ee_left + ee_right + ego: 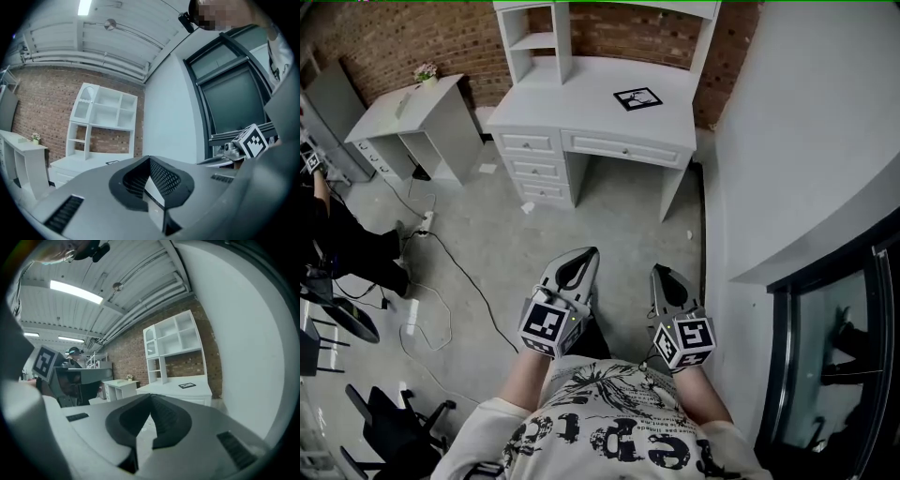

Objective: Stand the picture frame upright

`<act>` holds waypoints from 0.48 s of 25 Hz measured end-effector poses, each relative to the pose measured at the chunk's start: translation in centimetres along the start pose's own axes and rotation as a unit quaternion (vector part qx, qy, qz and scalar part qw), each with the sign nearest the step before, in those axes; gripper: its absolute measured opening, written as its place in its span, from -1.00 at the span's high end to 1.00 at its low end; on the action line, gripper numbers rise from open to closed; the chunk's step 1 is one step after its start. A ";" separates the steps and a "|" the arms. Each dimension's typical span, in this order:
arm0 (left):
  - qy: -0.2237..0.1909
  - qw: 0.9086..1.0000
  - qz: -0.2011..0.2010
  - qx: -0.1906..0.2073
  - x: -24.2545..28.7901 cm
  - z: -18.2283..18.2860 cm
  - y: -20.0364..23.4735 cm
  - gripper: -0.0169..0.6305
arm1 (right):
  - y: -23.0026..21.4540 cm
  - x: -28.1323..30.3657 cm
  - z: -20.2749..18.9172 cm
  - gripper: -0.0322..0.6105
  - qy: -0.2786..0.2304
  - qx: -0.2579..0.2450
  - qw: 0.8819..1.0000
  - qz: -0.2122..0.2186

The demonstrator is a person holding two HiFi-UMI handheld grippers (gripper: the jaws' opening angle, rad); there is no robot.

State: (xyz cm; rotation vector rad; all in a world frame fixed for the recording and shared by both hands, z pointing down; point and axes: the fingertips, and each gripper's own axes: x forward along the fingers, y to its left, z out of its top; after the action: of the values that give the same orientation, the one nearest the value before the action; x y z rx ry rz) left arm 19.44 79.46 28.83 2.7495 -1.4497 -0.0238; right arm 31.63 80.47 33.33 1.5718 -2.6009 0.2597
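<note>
Far ahead of you, the white tabletop (572, 103) carries a dark picture frame (637, 98) lying flat toward its right side.

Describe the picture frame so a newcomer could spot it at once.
Find the white desk with drawers and a shelf hutch, standing against the brick wall. The picture frame lies flat on the desk's top, toward its right side. It is the only dark-edged thing on that white top; the smaller table to the left bears a little flower pot.

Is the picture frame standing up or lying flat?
Lying flat: the frame rests flat on the white desk.
</note>
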 end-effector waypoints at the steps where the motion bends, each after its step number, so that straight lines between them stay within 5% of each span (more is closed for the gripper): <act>1: 0.001 1.000 0.003 -0.004 0.1 -0.1 0.5 0.91 | -0.3 0.2 -0.2 0.88 0.003 -0.002 1.000 -0.007; 12: 0.024 1.000 -0.002 -0.011 5.0 -1.9 5.3 0.91 | -3.4 6.2 0.0 0.88 0.021 -0.025 0.999 -0.033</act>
State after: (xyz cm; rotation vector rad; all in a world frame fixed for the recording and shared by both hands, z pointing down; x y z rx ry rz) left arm 17.95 72.34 30.91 2.7167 -1.4232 0.0267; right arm 31.80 73.51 34.65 1.6143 -2.4994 0.2177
